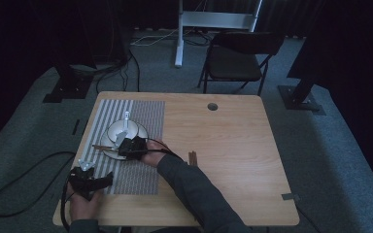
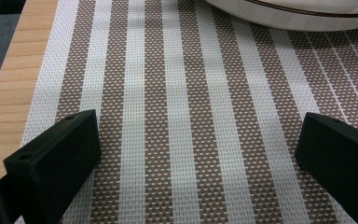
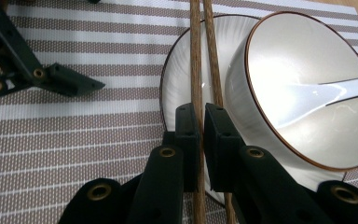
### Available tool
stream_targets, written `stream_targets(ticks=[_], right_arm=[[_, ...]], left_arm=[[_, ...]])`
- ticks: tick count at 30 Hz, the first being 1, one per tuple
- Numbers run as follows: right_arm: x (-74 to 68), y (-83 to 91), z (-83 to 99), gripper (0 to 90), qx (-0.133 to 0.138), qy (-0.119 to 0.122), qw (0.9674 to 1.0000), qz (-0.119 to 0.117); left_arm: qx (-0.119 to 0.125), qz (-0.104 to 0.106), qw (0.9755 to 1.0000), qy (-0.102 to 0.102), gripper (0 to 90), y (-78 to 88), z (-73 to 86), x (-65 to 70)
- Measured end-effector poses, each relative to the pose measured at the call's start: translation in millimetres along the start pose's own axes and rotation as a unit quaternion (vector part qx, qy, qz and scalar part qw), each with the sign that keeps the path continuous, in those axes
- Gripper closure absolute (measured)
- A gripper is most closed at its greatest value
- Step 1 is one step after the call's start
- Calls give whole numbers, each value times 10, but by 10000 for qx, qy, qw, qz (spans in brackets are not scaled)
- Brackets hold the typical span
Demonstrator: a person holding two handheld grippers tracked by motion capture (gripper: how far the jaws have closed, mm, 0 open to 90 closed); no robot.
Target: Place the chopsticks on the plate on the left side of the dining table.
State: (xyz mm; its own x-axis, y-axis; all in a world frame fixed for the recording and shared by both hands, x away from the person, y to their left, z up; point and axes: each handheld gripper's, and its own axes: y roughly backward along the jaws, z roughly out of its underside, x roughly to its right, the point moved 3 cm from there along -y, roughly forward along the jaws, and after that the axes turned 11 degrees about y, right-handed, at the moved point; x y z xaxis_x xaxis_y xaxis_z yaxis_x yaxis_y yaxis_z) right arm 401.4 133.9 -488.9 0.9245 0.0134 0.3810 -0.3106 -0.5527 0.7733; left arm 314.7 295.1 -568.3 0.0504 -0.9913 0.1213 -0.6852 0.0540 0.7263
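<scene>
Chopsticks (image 3: 196,60), gripped in the right gripper's (image 3: 200,116) closed fingers, hang over the plate (image 3: 177,84) beside the bowl (image 3: 303,93), probably being laid down; next needs gentle lowering, left gripper (image 2: 196,154) open nearby.

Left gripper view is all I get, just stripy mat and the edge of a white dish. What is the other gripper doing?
Observer: The right gripper is shut on the chopsticks, holding them over the plate. One stick runs between its jaws and the other seems to pass under one jaw.
Operator: Is there anything on that dish?
Observer: Yes, a white bowl stands on it, with a white spoon lying inside.
</scene>
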Motion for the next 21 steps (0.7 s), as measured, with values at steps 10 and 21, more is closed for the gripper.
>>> stream_targets(ticks=[10, 21], right_arm=[[-32, -135, -85, 847, -166, -17, 9999, 17], [-56, -256, -108, 847, -274, -89, 9996, 14]], left_arm=[[10, 1, 10000, 10, 3, -1, 0, 1], [29, -3, 10000, 9, 3, -4, 0, 1]])
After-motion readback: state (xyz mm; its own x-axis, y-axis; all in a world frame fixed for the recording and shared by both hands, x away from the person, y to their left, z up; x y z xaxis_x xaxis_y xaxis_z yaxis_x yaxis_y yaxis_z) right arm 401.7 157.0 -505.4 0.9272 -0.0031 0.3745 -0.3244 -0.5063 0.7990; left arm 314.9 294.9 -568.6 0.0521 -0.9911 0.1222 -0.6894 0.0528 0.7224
